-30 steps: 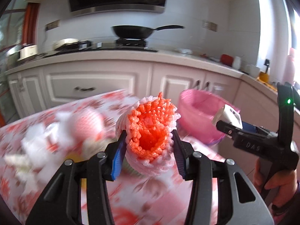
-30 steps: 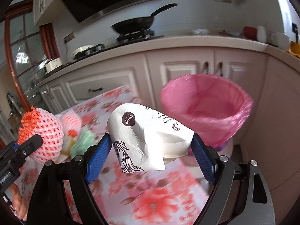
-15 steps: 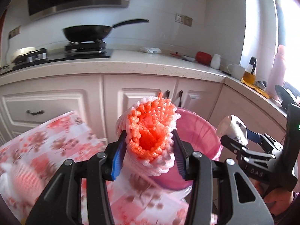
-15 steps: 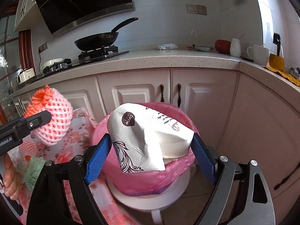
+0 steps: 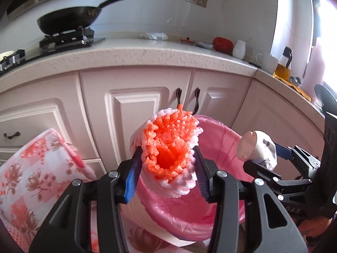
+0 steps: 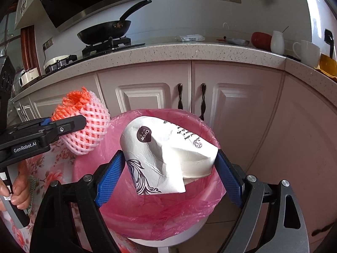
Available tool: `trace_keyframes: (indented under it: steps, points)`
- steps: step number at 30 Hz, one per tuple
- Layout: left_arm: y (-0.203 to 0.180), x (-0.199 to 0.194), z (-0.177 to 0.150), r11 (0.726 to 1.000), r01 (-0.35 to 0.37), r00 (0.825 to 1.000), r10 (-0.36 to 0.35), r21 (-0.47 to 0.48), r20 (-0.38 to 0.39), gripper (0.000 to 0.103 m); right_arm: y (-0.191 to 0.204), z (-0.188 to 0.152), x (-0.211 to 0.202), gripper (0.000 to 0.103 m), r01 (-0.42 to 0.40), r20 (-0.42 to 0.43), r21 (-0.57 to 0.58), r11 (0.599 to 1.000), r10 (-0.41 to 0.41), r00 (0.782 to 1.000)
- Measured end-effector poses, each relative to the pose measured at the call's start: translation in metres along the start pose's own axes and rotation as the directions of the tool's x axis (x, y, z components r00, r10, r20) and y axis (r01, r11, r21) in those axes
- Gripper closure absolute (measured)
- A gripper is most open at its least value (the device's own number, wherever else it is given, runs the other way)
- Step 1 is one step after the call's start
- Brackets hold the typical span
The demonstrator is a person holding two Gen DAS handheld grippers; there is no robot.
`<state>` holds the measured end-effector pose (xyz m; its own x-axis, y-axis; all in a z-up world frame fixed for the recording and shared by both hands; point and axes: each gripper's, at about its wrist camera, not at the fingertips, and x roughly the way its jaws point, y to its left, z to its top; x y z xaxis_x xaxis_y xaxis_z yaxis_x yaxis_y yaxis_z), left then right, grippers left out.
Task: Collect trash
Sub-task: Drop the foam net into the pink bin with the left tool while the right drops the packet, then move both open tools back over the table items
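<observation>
Gaping toward camera, foam net sleeve point(image 5: 169, 154), left claw point(image 5: 167, 175) clamped

The bin point(image 6: 168, 217) stands just before the cabinet doors point(image 6: 189, 88), under the countertop point(image 6: 168, 50). Left of the bin lies the table point(image 5: 31, 179). Over the bin's left rim hangs the foam net point(image 6: 88, 130); the crumpled cup point(image 6: 168, 156) seems above its middle. Behind, the wok point(image 6: 105, 31) sits on the stove point(image 6: 105, 46).

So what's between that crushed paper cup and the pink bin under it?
Nothing. In the right wrist view the paper cup, clamped in the right tool, hangs over the open pink-lined bin with only air between.
</observation>
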<state>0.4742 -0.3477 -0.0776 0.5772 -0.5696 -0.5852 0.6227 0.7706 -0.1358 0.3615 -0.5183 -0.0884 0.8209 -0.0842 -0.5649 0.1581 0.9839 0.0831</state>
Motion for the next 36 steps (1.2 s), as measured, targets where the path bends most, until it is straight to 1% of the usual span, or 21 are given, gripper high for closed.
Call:
trace_keyframes:
  steps: [2, 4, 6, 9, 13, 15, 16, 17, 19, 22, 25, 27, 28, 30, 31, 33, 34, 36]
  points:
    - [0.0, 0.01, -0.003, 1.0, 0.019, 1.0, -0.019, -0.007, -0.018, 0.051, 0.0, -0.002, 0.005, 0.021, -0.02, -0.009, -0.018, 1.0, 0.02, 1.0]
    - [0.002, 0.017, -0.006, 1.0, 0.018, 1.0, -0.018, -0.011, -0.024, 0.048, -0.002, -0.006, 0.007, 0.017, -0.004, -0.011, -0.023, 1.0, 0.004, 1.0]
    - [0.003, 0.019, -0.009, 1.0, 0.014, 1.0, -0.014, -0.008, -0.028, 0.046, -0.007, -0.009, 0.005, 0.017, -0.005, -0.017, -0.005, 1.0, 0.005, 1.0]
    - [0.007, 0.015, -0.012, 1.0, 0.012, 1.0, -0.012, -0.018, -0.022, 0.044, -0.013, -0.013, -0.001, 0.017, -0.001, -0.01, 0.019, 1.0, 0.002, 1.0]
    - [0.005, 0.01, -0.013, 0.999, 0.043, 0.999, -0.044, -0.02, -0.019, 0.037, -0.012, -0.015, -0.018, 0.017, 0.016, 0.016, 0.033, 0.999, -0.016, 1.0]
    - [-0.001, 0.009, -0.013, 0.998, 0.054, 0.998, -0.054, -0.013, -0.021, 0.035, -0.014, -0.015, -0.028, 0.017, 0.015, 0.034, 0.059, 0.998, -0.017, 0.999]
    - [-0.005, 0.008, -0.013, 0.999, 0.054, 0.998, -0.054, -0.006, -0.018, 0.031, -0.015, -0.016, -0.035, 0.017, 0.017, 0.042, 0.072, 0.997, -0.02, 0.999]
    - [-0.008, 0.006, -0.013, 0.999, 0.05, 0.999, -0.05, -0.004, -0.016, 0.025, -0.016, -0.016, -0.04, 0.017, 0.018, 0.046, 0.078, 0.997, -0.022, 0.999]
    - [-0.011, 0.001, -0.013, 0.999, 0.034, 0.999, -0.034, -0.002, -0.005, 0.02, -0.016, -0.017, -0.048, 0.017, 0.024, 0.05, 0.078, 0.997, -0.028, 0.998]
    - [-0.01, -0.016, -0.013, 1.0, 0.017, 1.0, -0.017, 0.006, 0.018, 0.02, -0.017, -0.018, -0.059, 0.017, 0.028, 0.051, 0.076, 0.997, -0.032, 0.998]
    - [-0.005, -0.036, -0.015, 0.999, -0.031, 0.999, 0.03, 0.023, 0.042, 0.02, -0.01, -0.019, -0.069, 0.017, 0.009, 0.056, 0.078, 0.997, -0.014, 0.998]
    - [0.0, -0.058, -0.022, 0.997, -0.077, 0.995, 0.075, 0.031, 0.068, 0.02, 0.0, -0.02, -0.074, 0.017, -0.012, 0.062, 0.068, 0.998, 0.007, 0.998]
    - [0.002, -0.067, -0.025, 0.995, -0.099, 0.992, 0.096, 0.032, 0.078, 0.017, 0.008, -0.022, -0.078, 0.017, -0.025, 0.066, 0.059, 0.998, 0.021, 0.998]
    - [0.007, -0.093, -0.039, 0.985, -0.168, 0.981, 0.164, 0.028, 0.107, 0.012, 0.024, -0.024, -0.084, 0.017, -0.049, 0.076, 0.041, 0.998, 0.046, 0.996]
    - [0.01, -0.109, -0.05, 0.978, -0.205, 0.972, 0.202, 0.019, 0.12, 0.01, 0.035, -0.027, -0.088, 0.017, -0.063, 0.082, 0.028, 0.998, 0.061, 0.995]
    - [0.018, -0.134, -0.068, 0.967, -0.256, 0.958, 0.254, -0.001, 0.131, 0.009, 0.056, -0.032, -0.092, 0.017, -0.087, 0.084, 0.01, 0.996, 0.086, 0.993]
    - [0.023, -0.152, -0.082, 0.958, -0.287, 0.948, 0.288, -0.022, 0.138, 0.007, 0.068, -0.036, -0.094, 0.017, -0.102, 0.081, 0.003, 0.995, 0.101, 0.992]
    - [0.031, -0.179, -0.105, 0.944, -0.327, 0.933, 0.33, -0.045, 0.143, 0.006, 0.091, -0.044, -0.096, 0.017, -0.13, 0.064, -0.013, 0.991, 0.131, 0.989]
